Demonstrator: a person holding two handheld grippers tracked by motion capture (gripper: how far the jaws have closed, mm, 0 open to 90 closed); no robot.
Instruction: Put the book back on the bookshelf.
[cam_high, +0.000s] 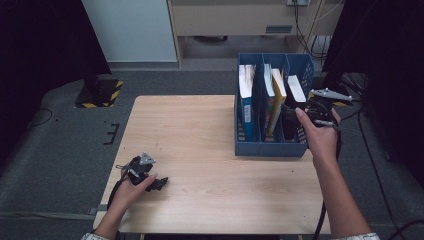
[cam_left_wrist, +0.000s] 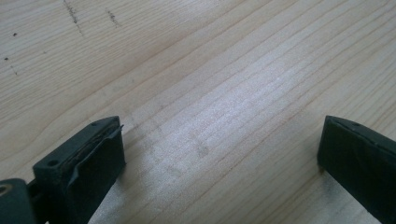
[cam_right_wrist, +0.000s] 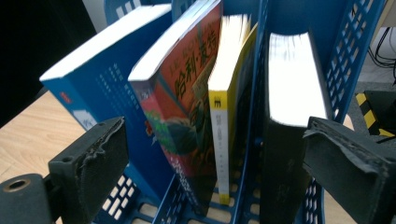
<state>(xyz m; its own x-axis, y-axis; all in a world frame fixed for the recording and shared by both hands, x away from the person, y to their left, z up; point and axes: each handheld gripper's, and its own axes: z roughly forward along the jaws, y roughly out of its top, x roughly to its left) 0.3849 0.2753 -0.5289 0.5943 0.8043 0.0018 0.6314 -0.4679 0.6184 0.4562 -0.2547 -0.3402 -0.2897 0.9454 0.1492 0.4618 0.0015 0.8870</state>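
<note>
Hovering right gripper (cam_high: 300, 111), jaws open, beside black book (cam_right_wrist: 292, 140) upright in organizer (cam_high: 270, 148) rightmost slot, frame right; left gripper (cam_high: 159, 183) open, resting lower left, farther.

Floor: grey carpet (cam_high: 60, 150) all around the worktop, with cables (cam_high: 372, 150) trailing off the right edge.
Worktop: pale wood (cam_high: 200, 150), faintly scuffed.
Back wall: white panel (cam_high: 130, 30) beside a beige cabinet (cam_high: 225, 17).
Far left: black-and-yellow striped base plate (cam_high: 100, 92).
Sides: dark curtains (cam_high: 35, 45).
</note>
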